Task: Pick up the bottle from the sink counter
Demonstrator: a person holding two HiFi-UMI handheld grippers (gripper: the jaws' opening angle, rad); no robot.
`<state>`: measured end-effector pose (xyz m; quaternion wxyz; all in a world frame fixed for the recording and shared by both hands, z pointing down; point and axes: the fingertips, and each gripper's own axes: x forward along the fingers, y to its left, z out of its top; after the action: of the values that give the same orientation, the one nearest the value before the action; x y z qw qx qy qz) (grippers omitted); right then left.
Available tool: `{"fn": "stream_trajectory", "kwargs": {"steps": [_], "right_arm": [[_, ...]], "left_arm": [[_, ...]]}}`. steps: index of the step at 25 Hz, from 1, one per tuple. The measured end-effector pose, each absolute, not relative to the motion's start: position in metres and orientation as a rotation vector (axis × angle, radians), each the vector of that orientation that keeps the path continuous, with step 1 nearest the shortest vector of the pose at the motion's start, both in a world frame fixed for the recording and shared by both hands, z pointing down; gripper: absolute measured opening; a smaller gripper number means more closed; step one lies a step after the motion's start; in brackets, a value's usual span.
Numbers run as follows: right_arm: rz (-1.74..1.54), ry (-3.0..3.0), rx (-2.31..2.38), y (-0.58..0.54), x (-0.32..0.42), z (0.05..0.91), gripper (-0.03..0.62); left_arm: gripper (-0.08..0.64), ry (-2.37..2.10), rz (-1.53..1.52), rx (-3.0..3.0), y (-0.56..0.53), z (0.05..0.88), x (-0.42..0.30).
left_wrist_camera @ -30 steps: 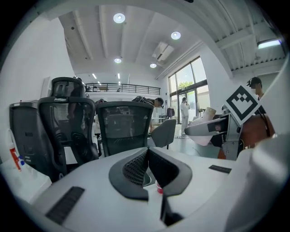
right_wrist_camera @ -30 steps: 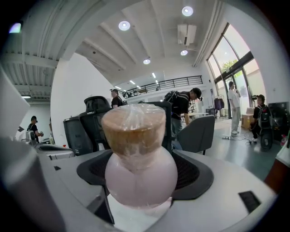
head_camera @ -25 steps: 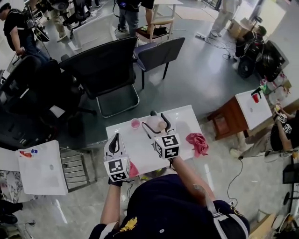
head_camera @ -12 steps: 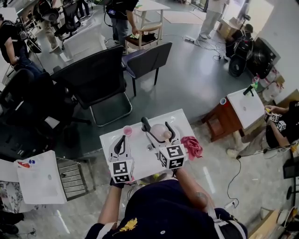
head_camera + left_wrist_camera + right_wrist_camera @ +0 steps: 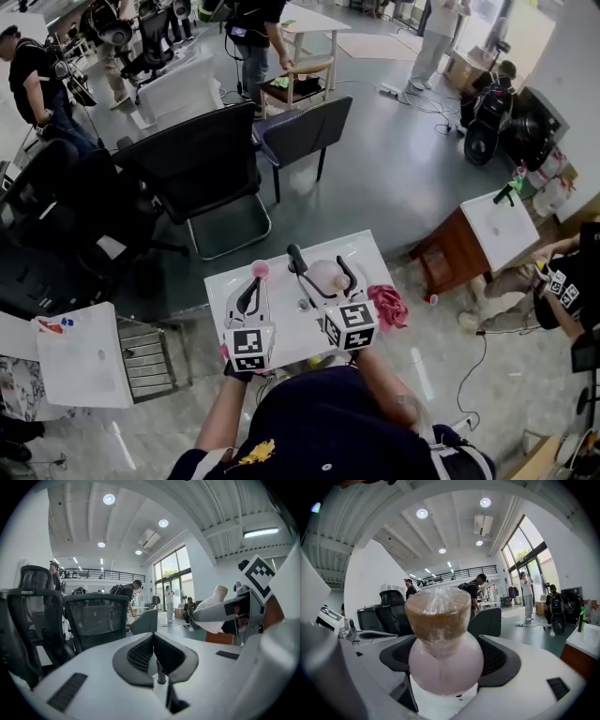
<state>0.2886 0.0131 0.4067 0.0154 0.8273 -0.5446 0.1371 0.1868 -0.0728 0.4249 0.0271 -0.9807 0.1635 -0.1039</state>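
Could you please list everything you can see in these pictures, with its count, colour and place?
sink counter: one, white, directly in front of the person.
bottle: one, pale pink, brown top under clear film, between the right gripper's jaws.
cloth: one, red-pink, crumpled at the counter's right edge.
small round thing: one, pink, at the counter's far edge; too small to name.
office chairs: at least three, black or dark, beyond the counter.
second counter: one, white on a brown cabinet, to the right.
bystanders: several, in the background.
left gripper: shut, empty, above the counter's left part.
right gripper: shut on the bottle.
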Motion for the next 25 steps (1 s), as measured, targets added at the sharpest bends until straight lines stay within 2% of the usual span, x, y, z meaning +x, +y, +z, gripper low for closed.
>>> {"fn": "stream_trajectory", "kwargs": {"steps": [25], "right_arm": [[0.393,-1.753,2.503,-0.01,0.285,0.401,0.413]], "left_arm": [[0.02,0.548,-0.339,-3.023,-0.088,0.429,0.185]]}}
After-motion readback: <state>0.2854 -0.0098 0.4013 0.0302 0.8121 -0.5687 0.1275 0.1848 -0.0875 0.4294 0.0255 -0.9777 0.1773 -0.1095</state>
